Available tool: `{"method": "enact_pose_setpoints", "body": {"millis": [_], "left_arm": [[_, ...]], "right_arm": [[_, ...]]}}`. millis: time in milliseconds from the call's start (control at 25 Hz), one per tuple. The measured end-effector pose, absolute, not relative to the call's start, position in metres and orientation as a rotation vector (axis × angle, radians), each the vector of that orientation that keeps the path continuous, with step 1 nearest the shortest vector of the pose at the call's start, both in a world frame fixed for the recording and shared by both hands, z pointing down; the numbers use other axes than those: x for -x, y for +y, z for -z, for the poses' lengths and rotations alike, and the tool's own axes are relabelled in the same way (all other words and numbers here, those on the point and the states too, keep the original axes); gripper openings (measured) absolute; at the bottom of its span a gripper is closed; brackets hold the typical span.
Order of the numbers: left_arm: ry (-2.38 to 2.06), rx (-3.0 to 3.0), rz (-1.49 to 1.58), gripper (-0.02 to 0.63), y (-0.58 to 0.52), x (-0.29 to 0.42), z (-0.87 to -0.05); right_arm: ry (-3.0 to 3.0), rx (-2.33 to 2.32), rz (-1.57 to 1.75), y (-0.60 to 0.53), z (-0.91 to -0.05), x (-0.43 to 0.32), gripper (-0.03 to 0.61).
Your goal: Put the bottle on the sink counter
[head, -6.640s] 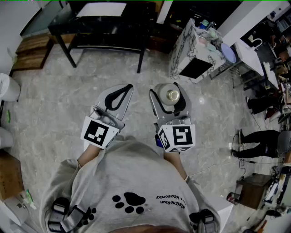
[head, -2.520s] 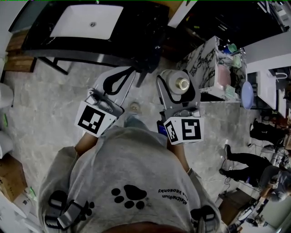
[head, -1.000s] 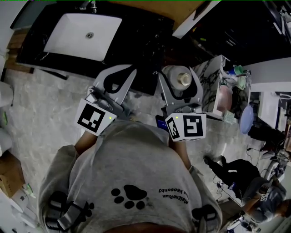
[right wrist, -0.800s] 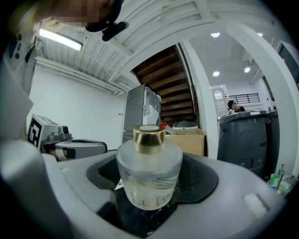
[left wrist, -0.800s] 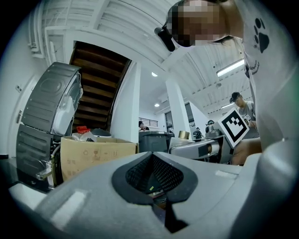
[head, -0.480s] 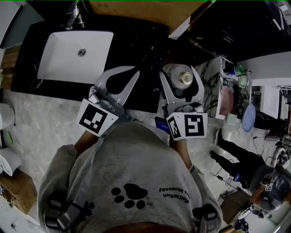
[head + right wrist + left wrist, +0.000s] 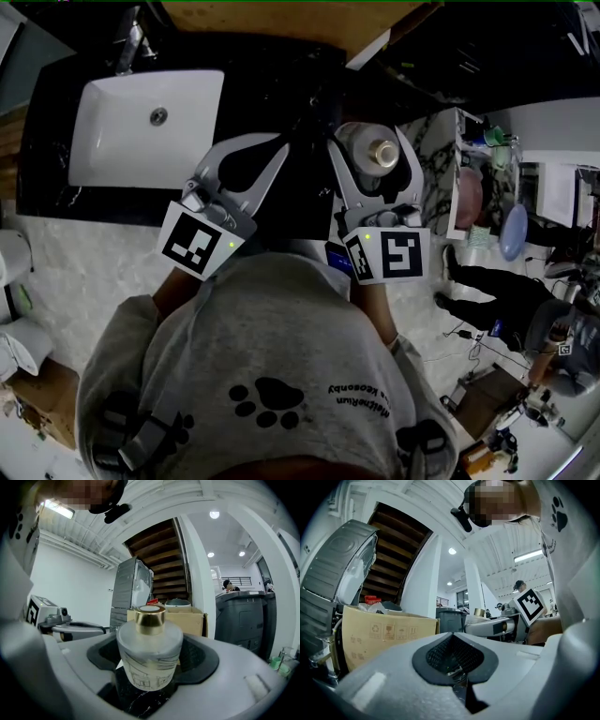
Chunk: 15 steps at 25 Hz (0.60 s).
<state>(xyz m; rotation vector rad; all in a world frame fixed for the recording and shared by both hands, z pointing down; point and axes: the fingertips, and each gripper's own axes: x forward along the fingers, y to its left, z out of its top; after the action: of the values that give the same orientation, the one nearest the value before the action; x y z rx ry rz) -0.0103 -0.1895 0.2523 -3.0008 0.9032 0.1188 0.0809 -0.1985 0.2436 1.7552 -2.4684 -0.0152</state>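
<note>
right gripper clamped on upright frosted gold-cap bottle over the black sink counter, 3 o'clock of white basin; left gripper jaws together, empty, 9 o'clock of bottle.

Head view dim; gripper views bright, fisheye-warped.

On the grey sweatshirt, a line of small lettering runs upside down just right of the black paw print; it cannot be read with certainty. The cardboard box bears four packing symbols, among them a recycling sign and a fragile-glass sign. The bottle carries a line drawing, no legible words.
</note>
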Motion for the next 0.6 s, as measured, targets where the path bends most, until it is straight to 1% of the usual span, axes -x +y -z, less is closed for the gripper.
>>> {"method": "enact_pose_setpoints", "body": {"millis": [600], "left_arm": [[0.942, 3.014, -0.064, 0.005, -0.227, -0.017, -0.27]], "right_arm": [[-2.503, -1.696, 0.034, -0.253, -0.251, -0.096, 0.336]]}}
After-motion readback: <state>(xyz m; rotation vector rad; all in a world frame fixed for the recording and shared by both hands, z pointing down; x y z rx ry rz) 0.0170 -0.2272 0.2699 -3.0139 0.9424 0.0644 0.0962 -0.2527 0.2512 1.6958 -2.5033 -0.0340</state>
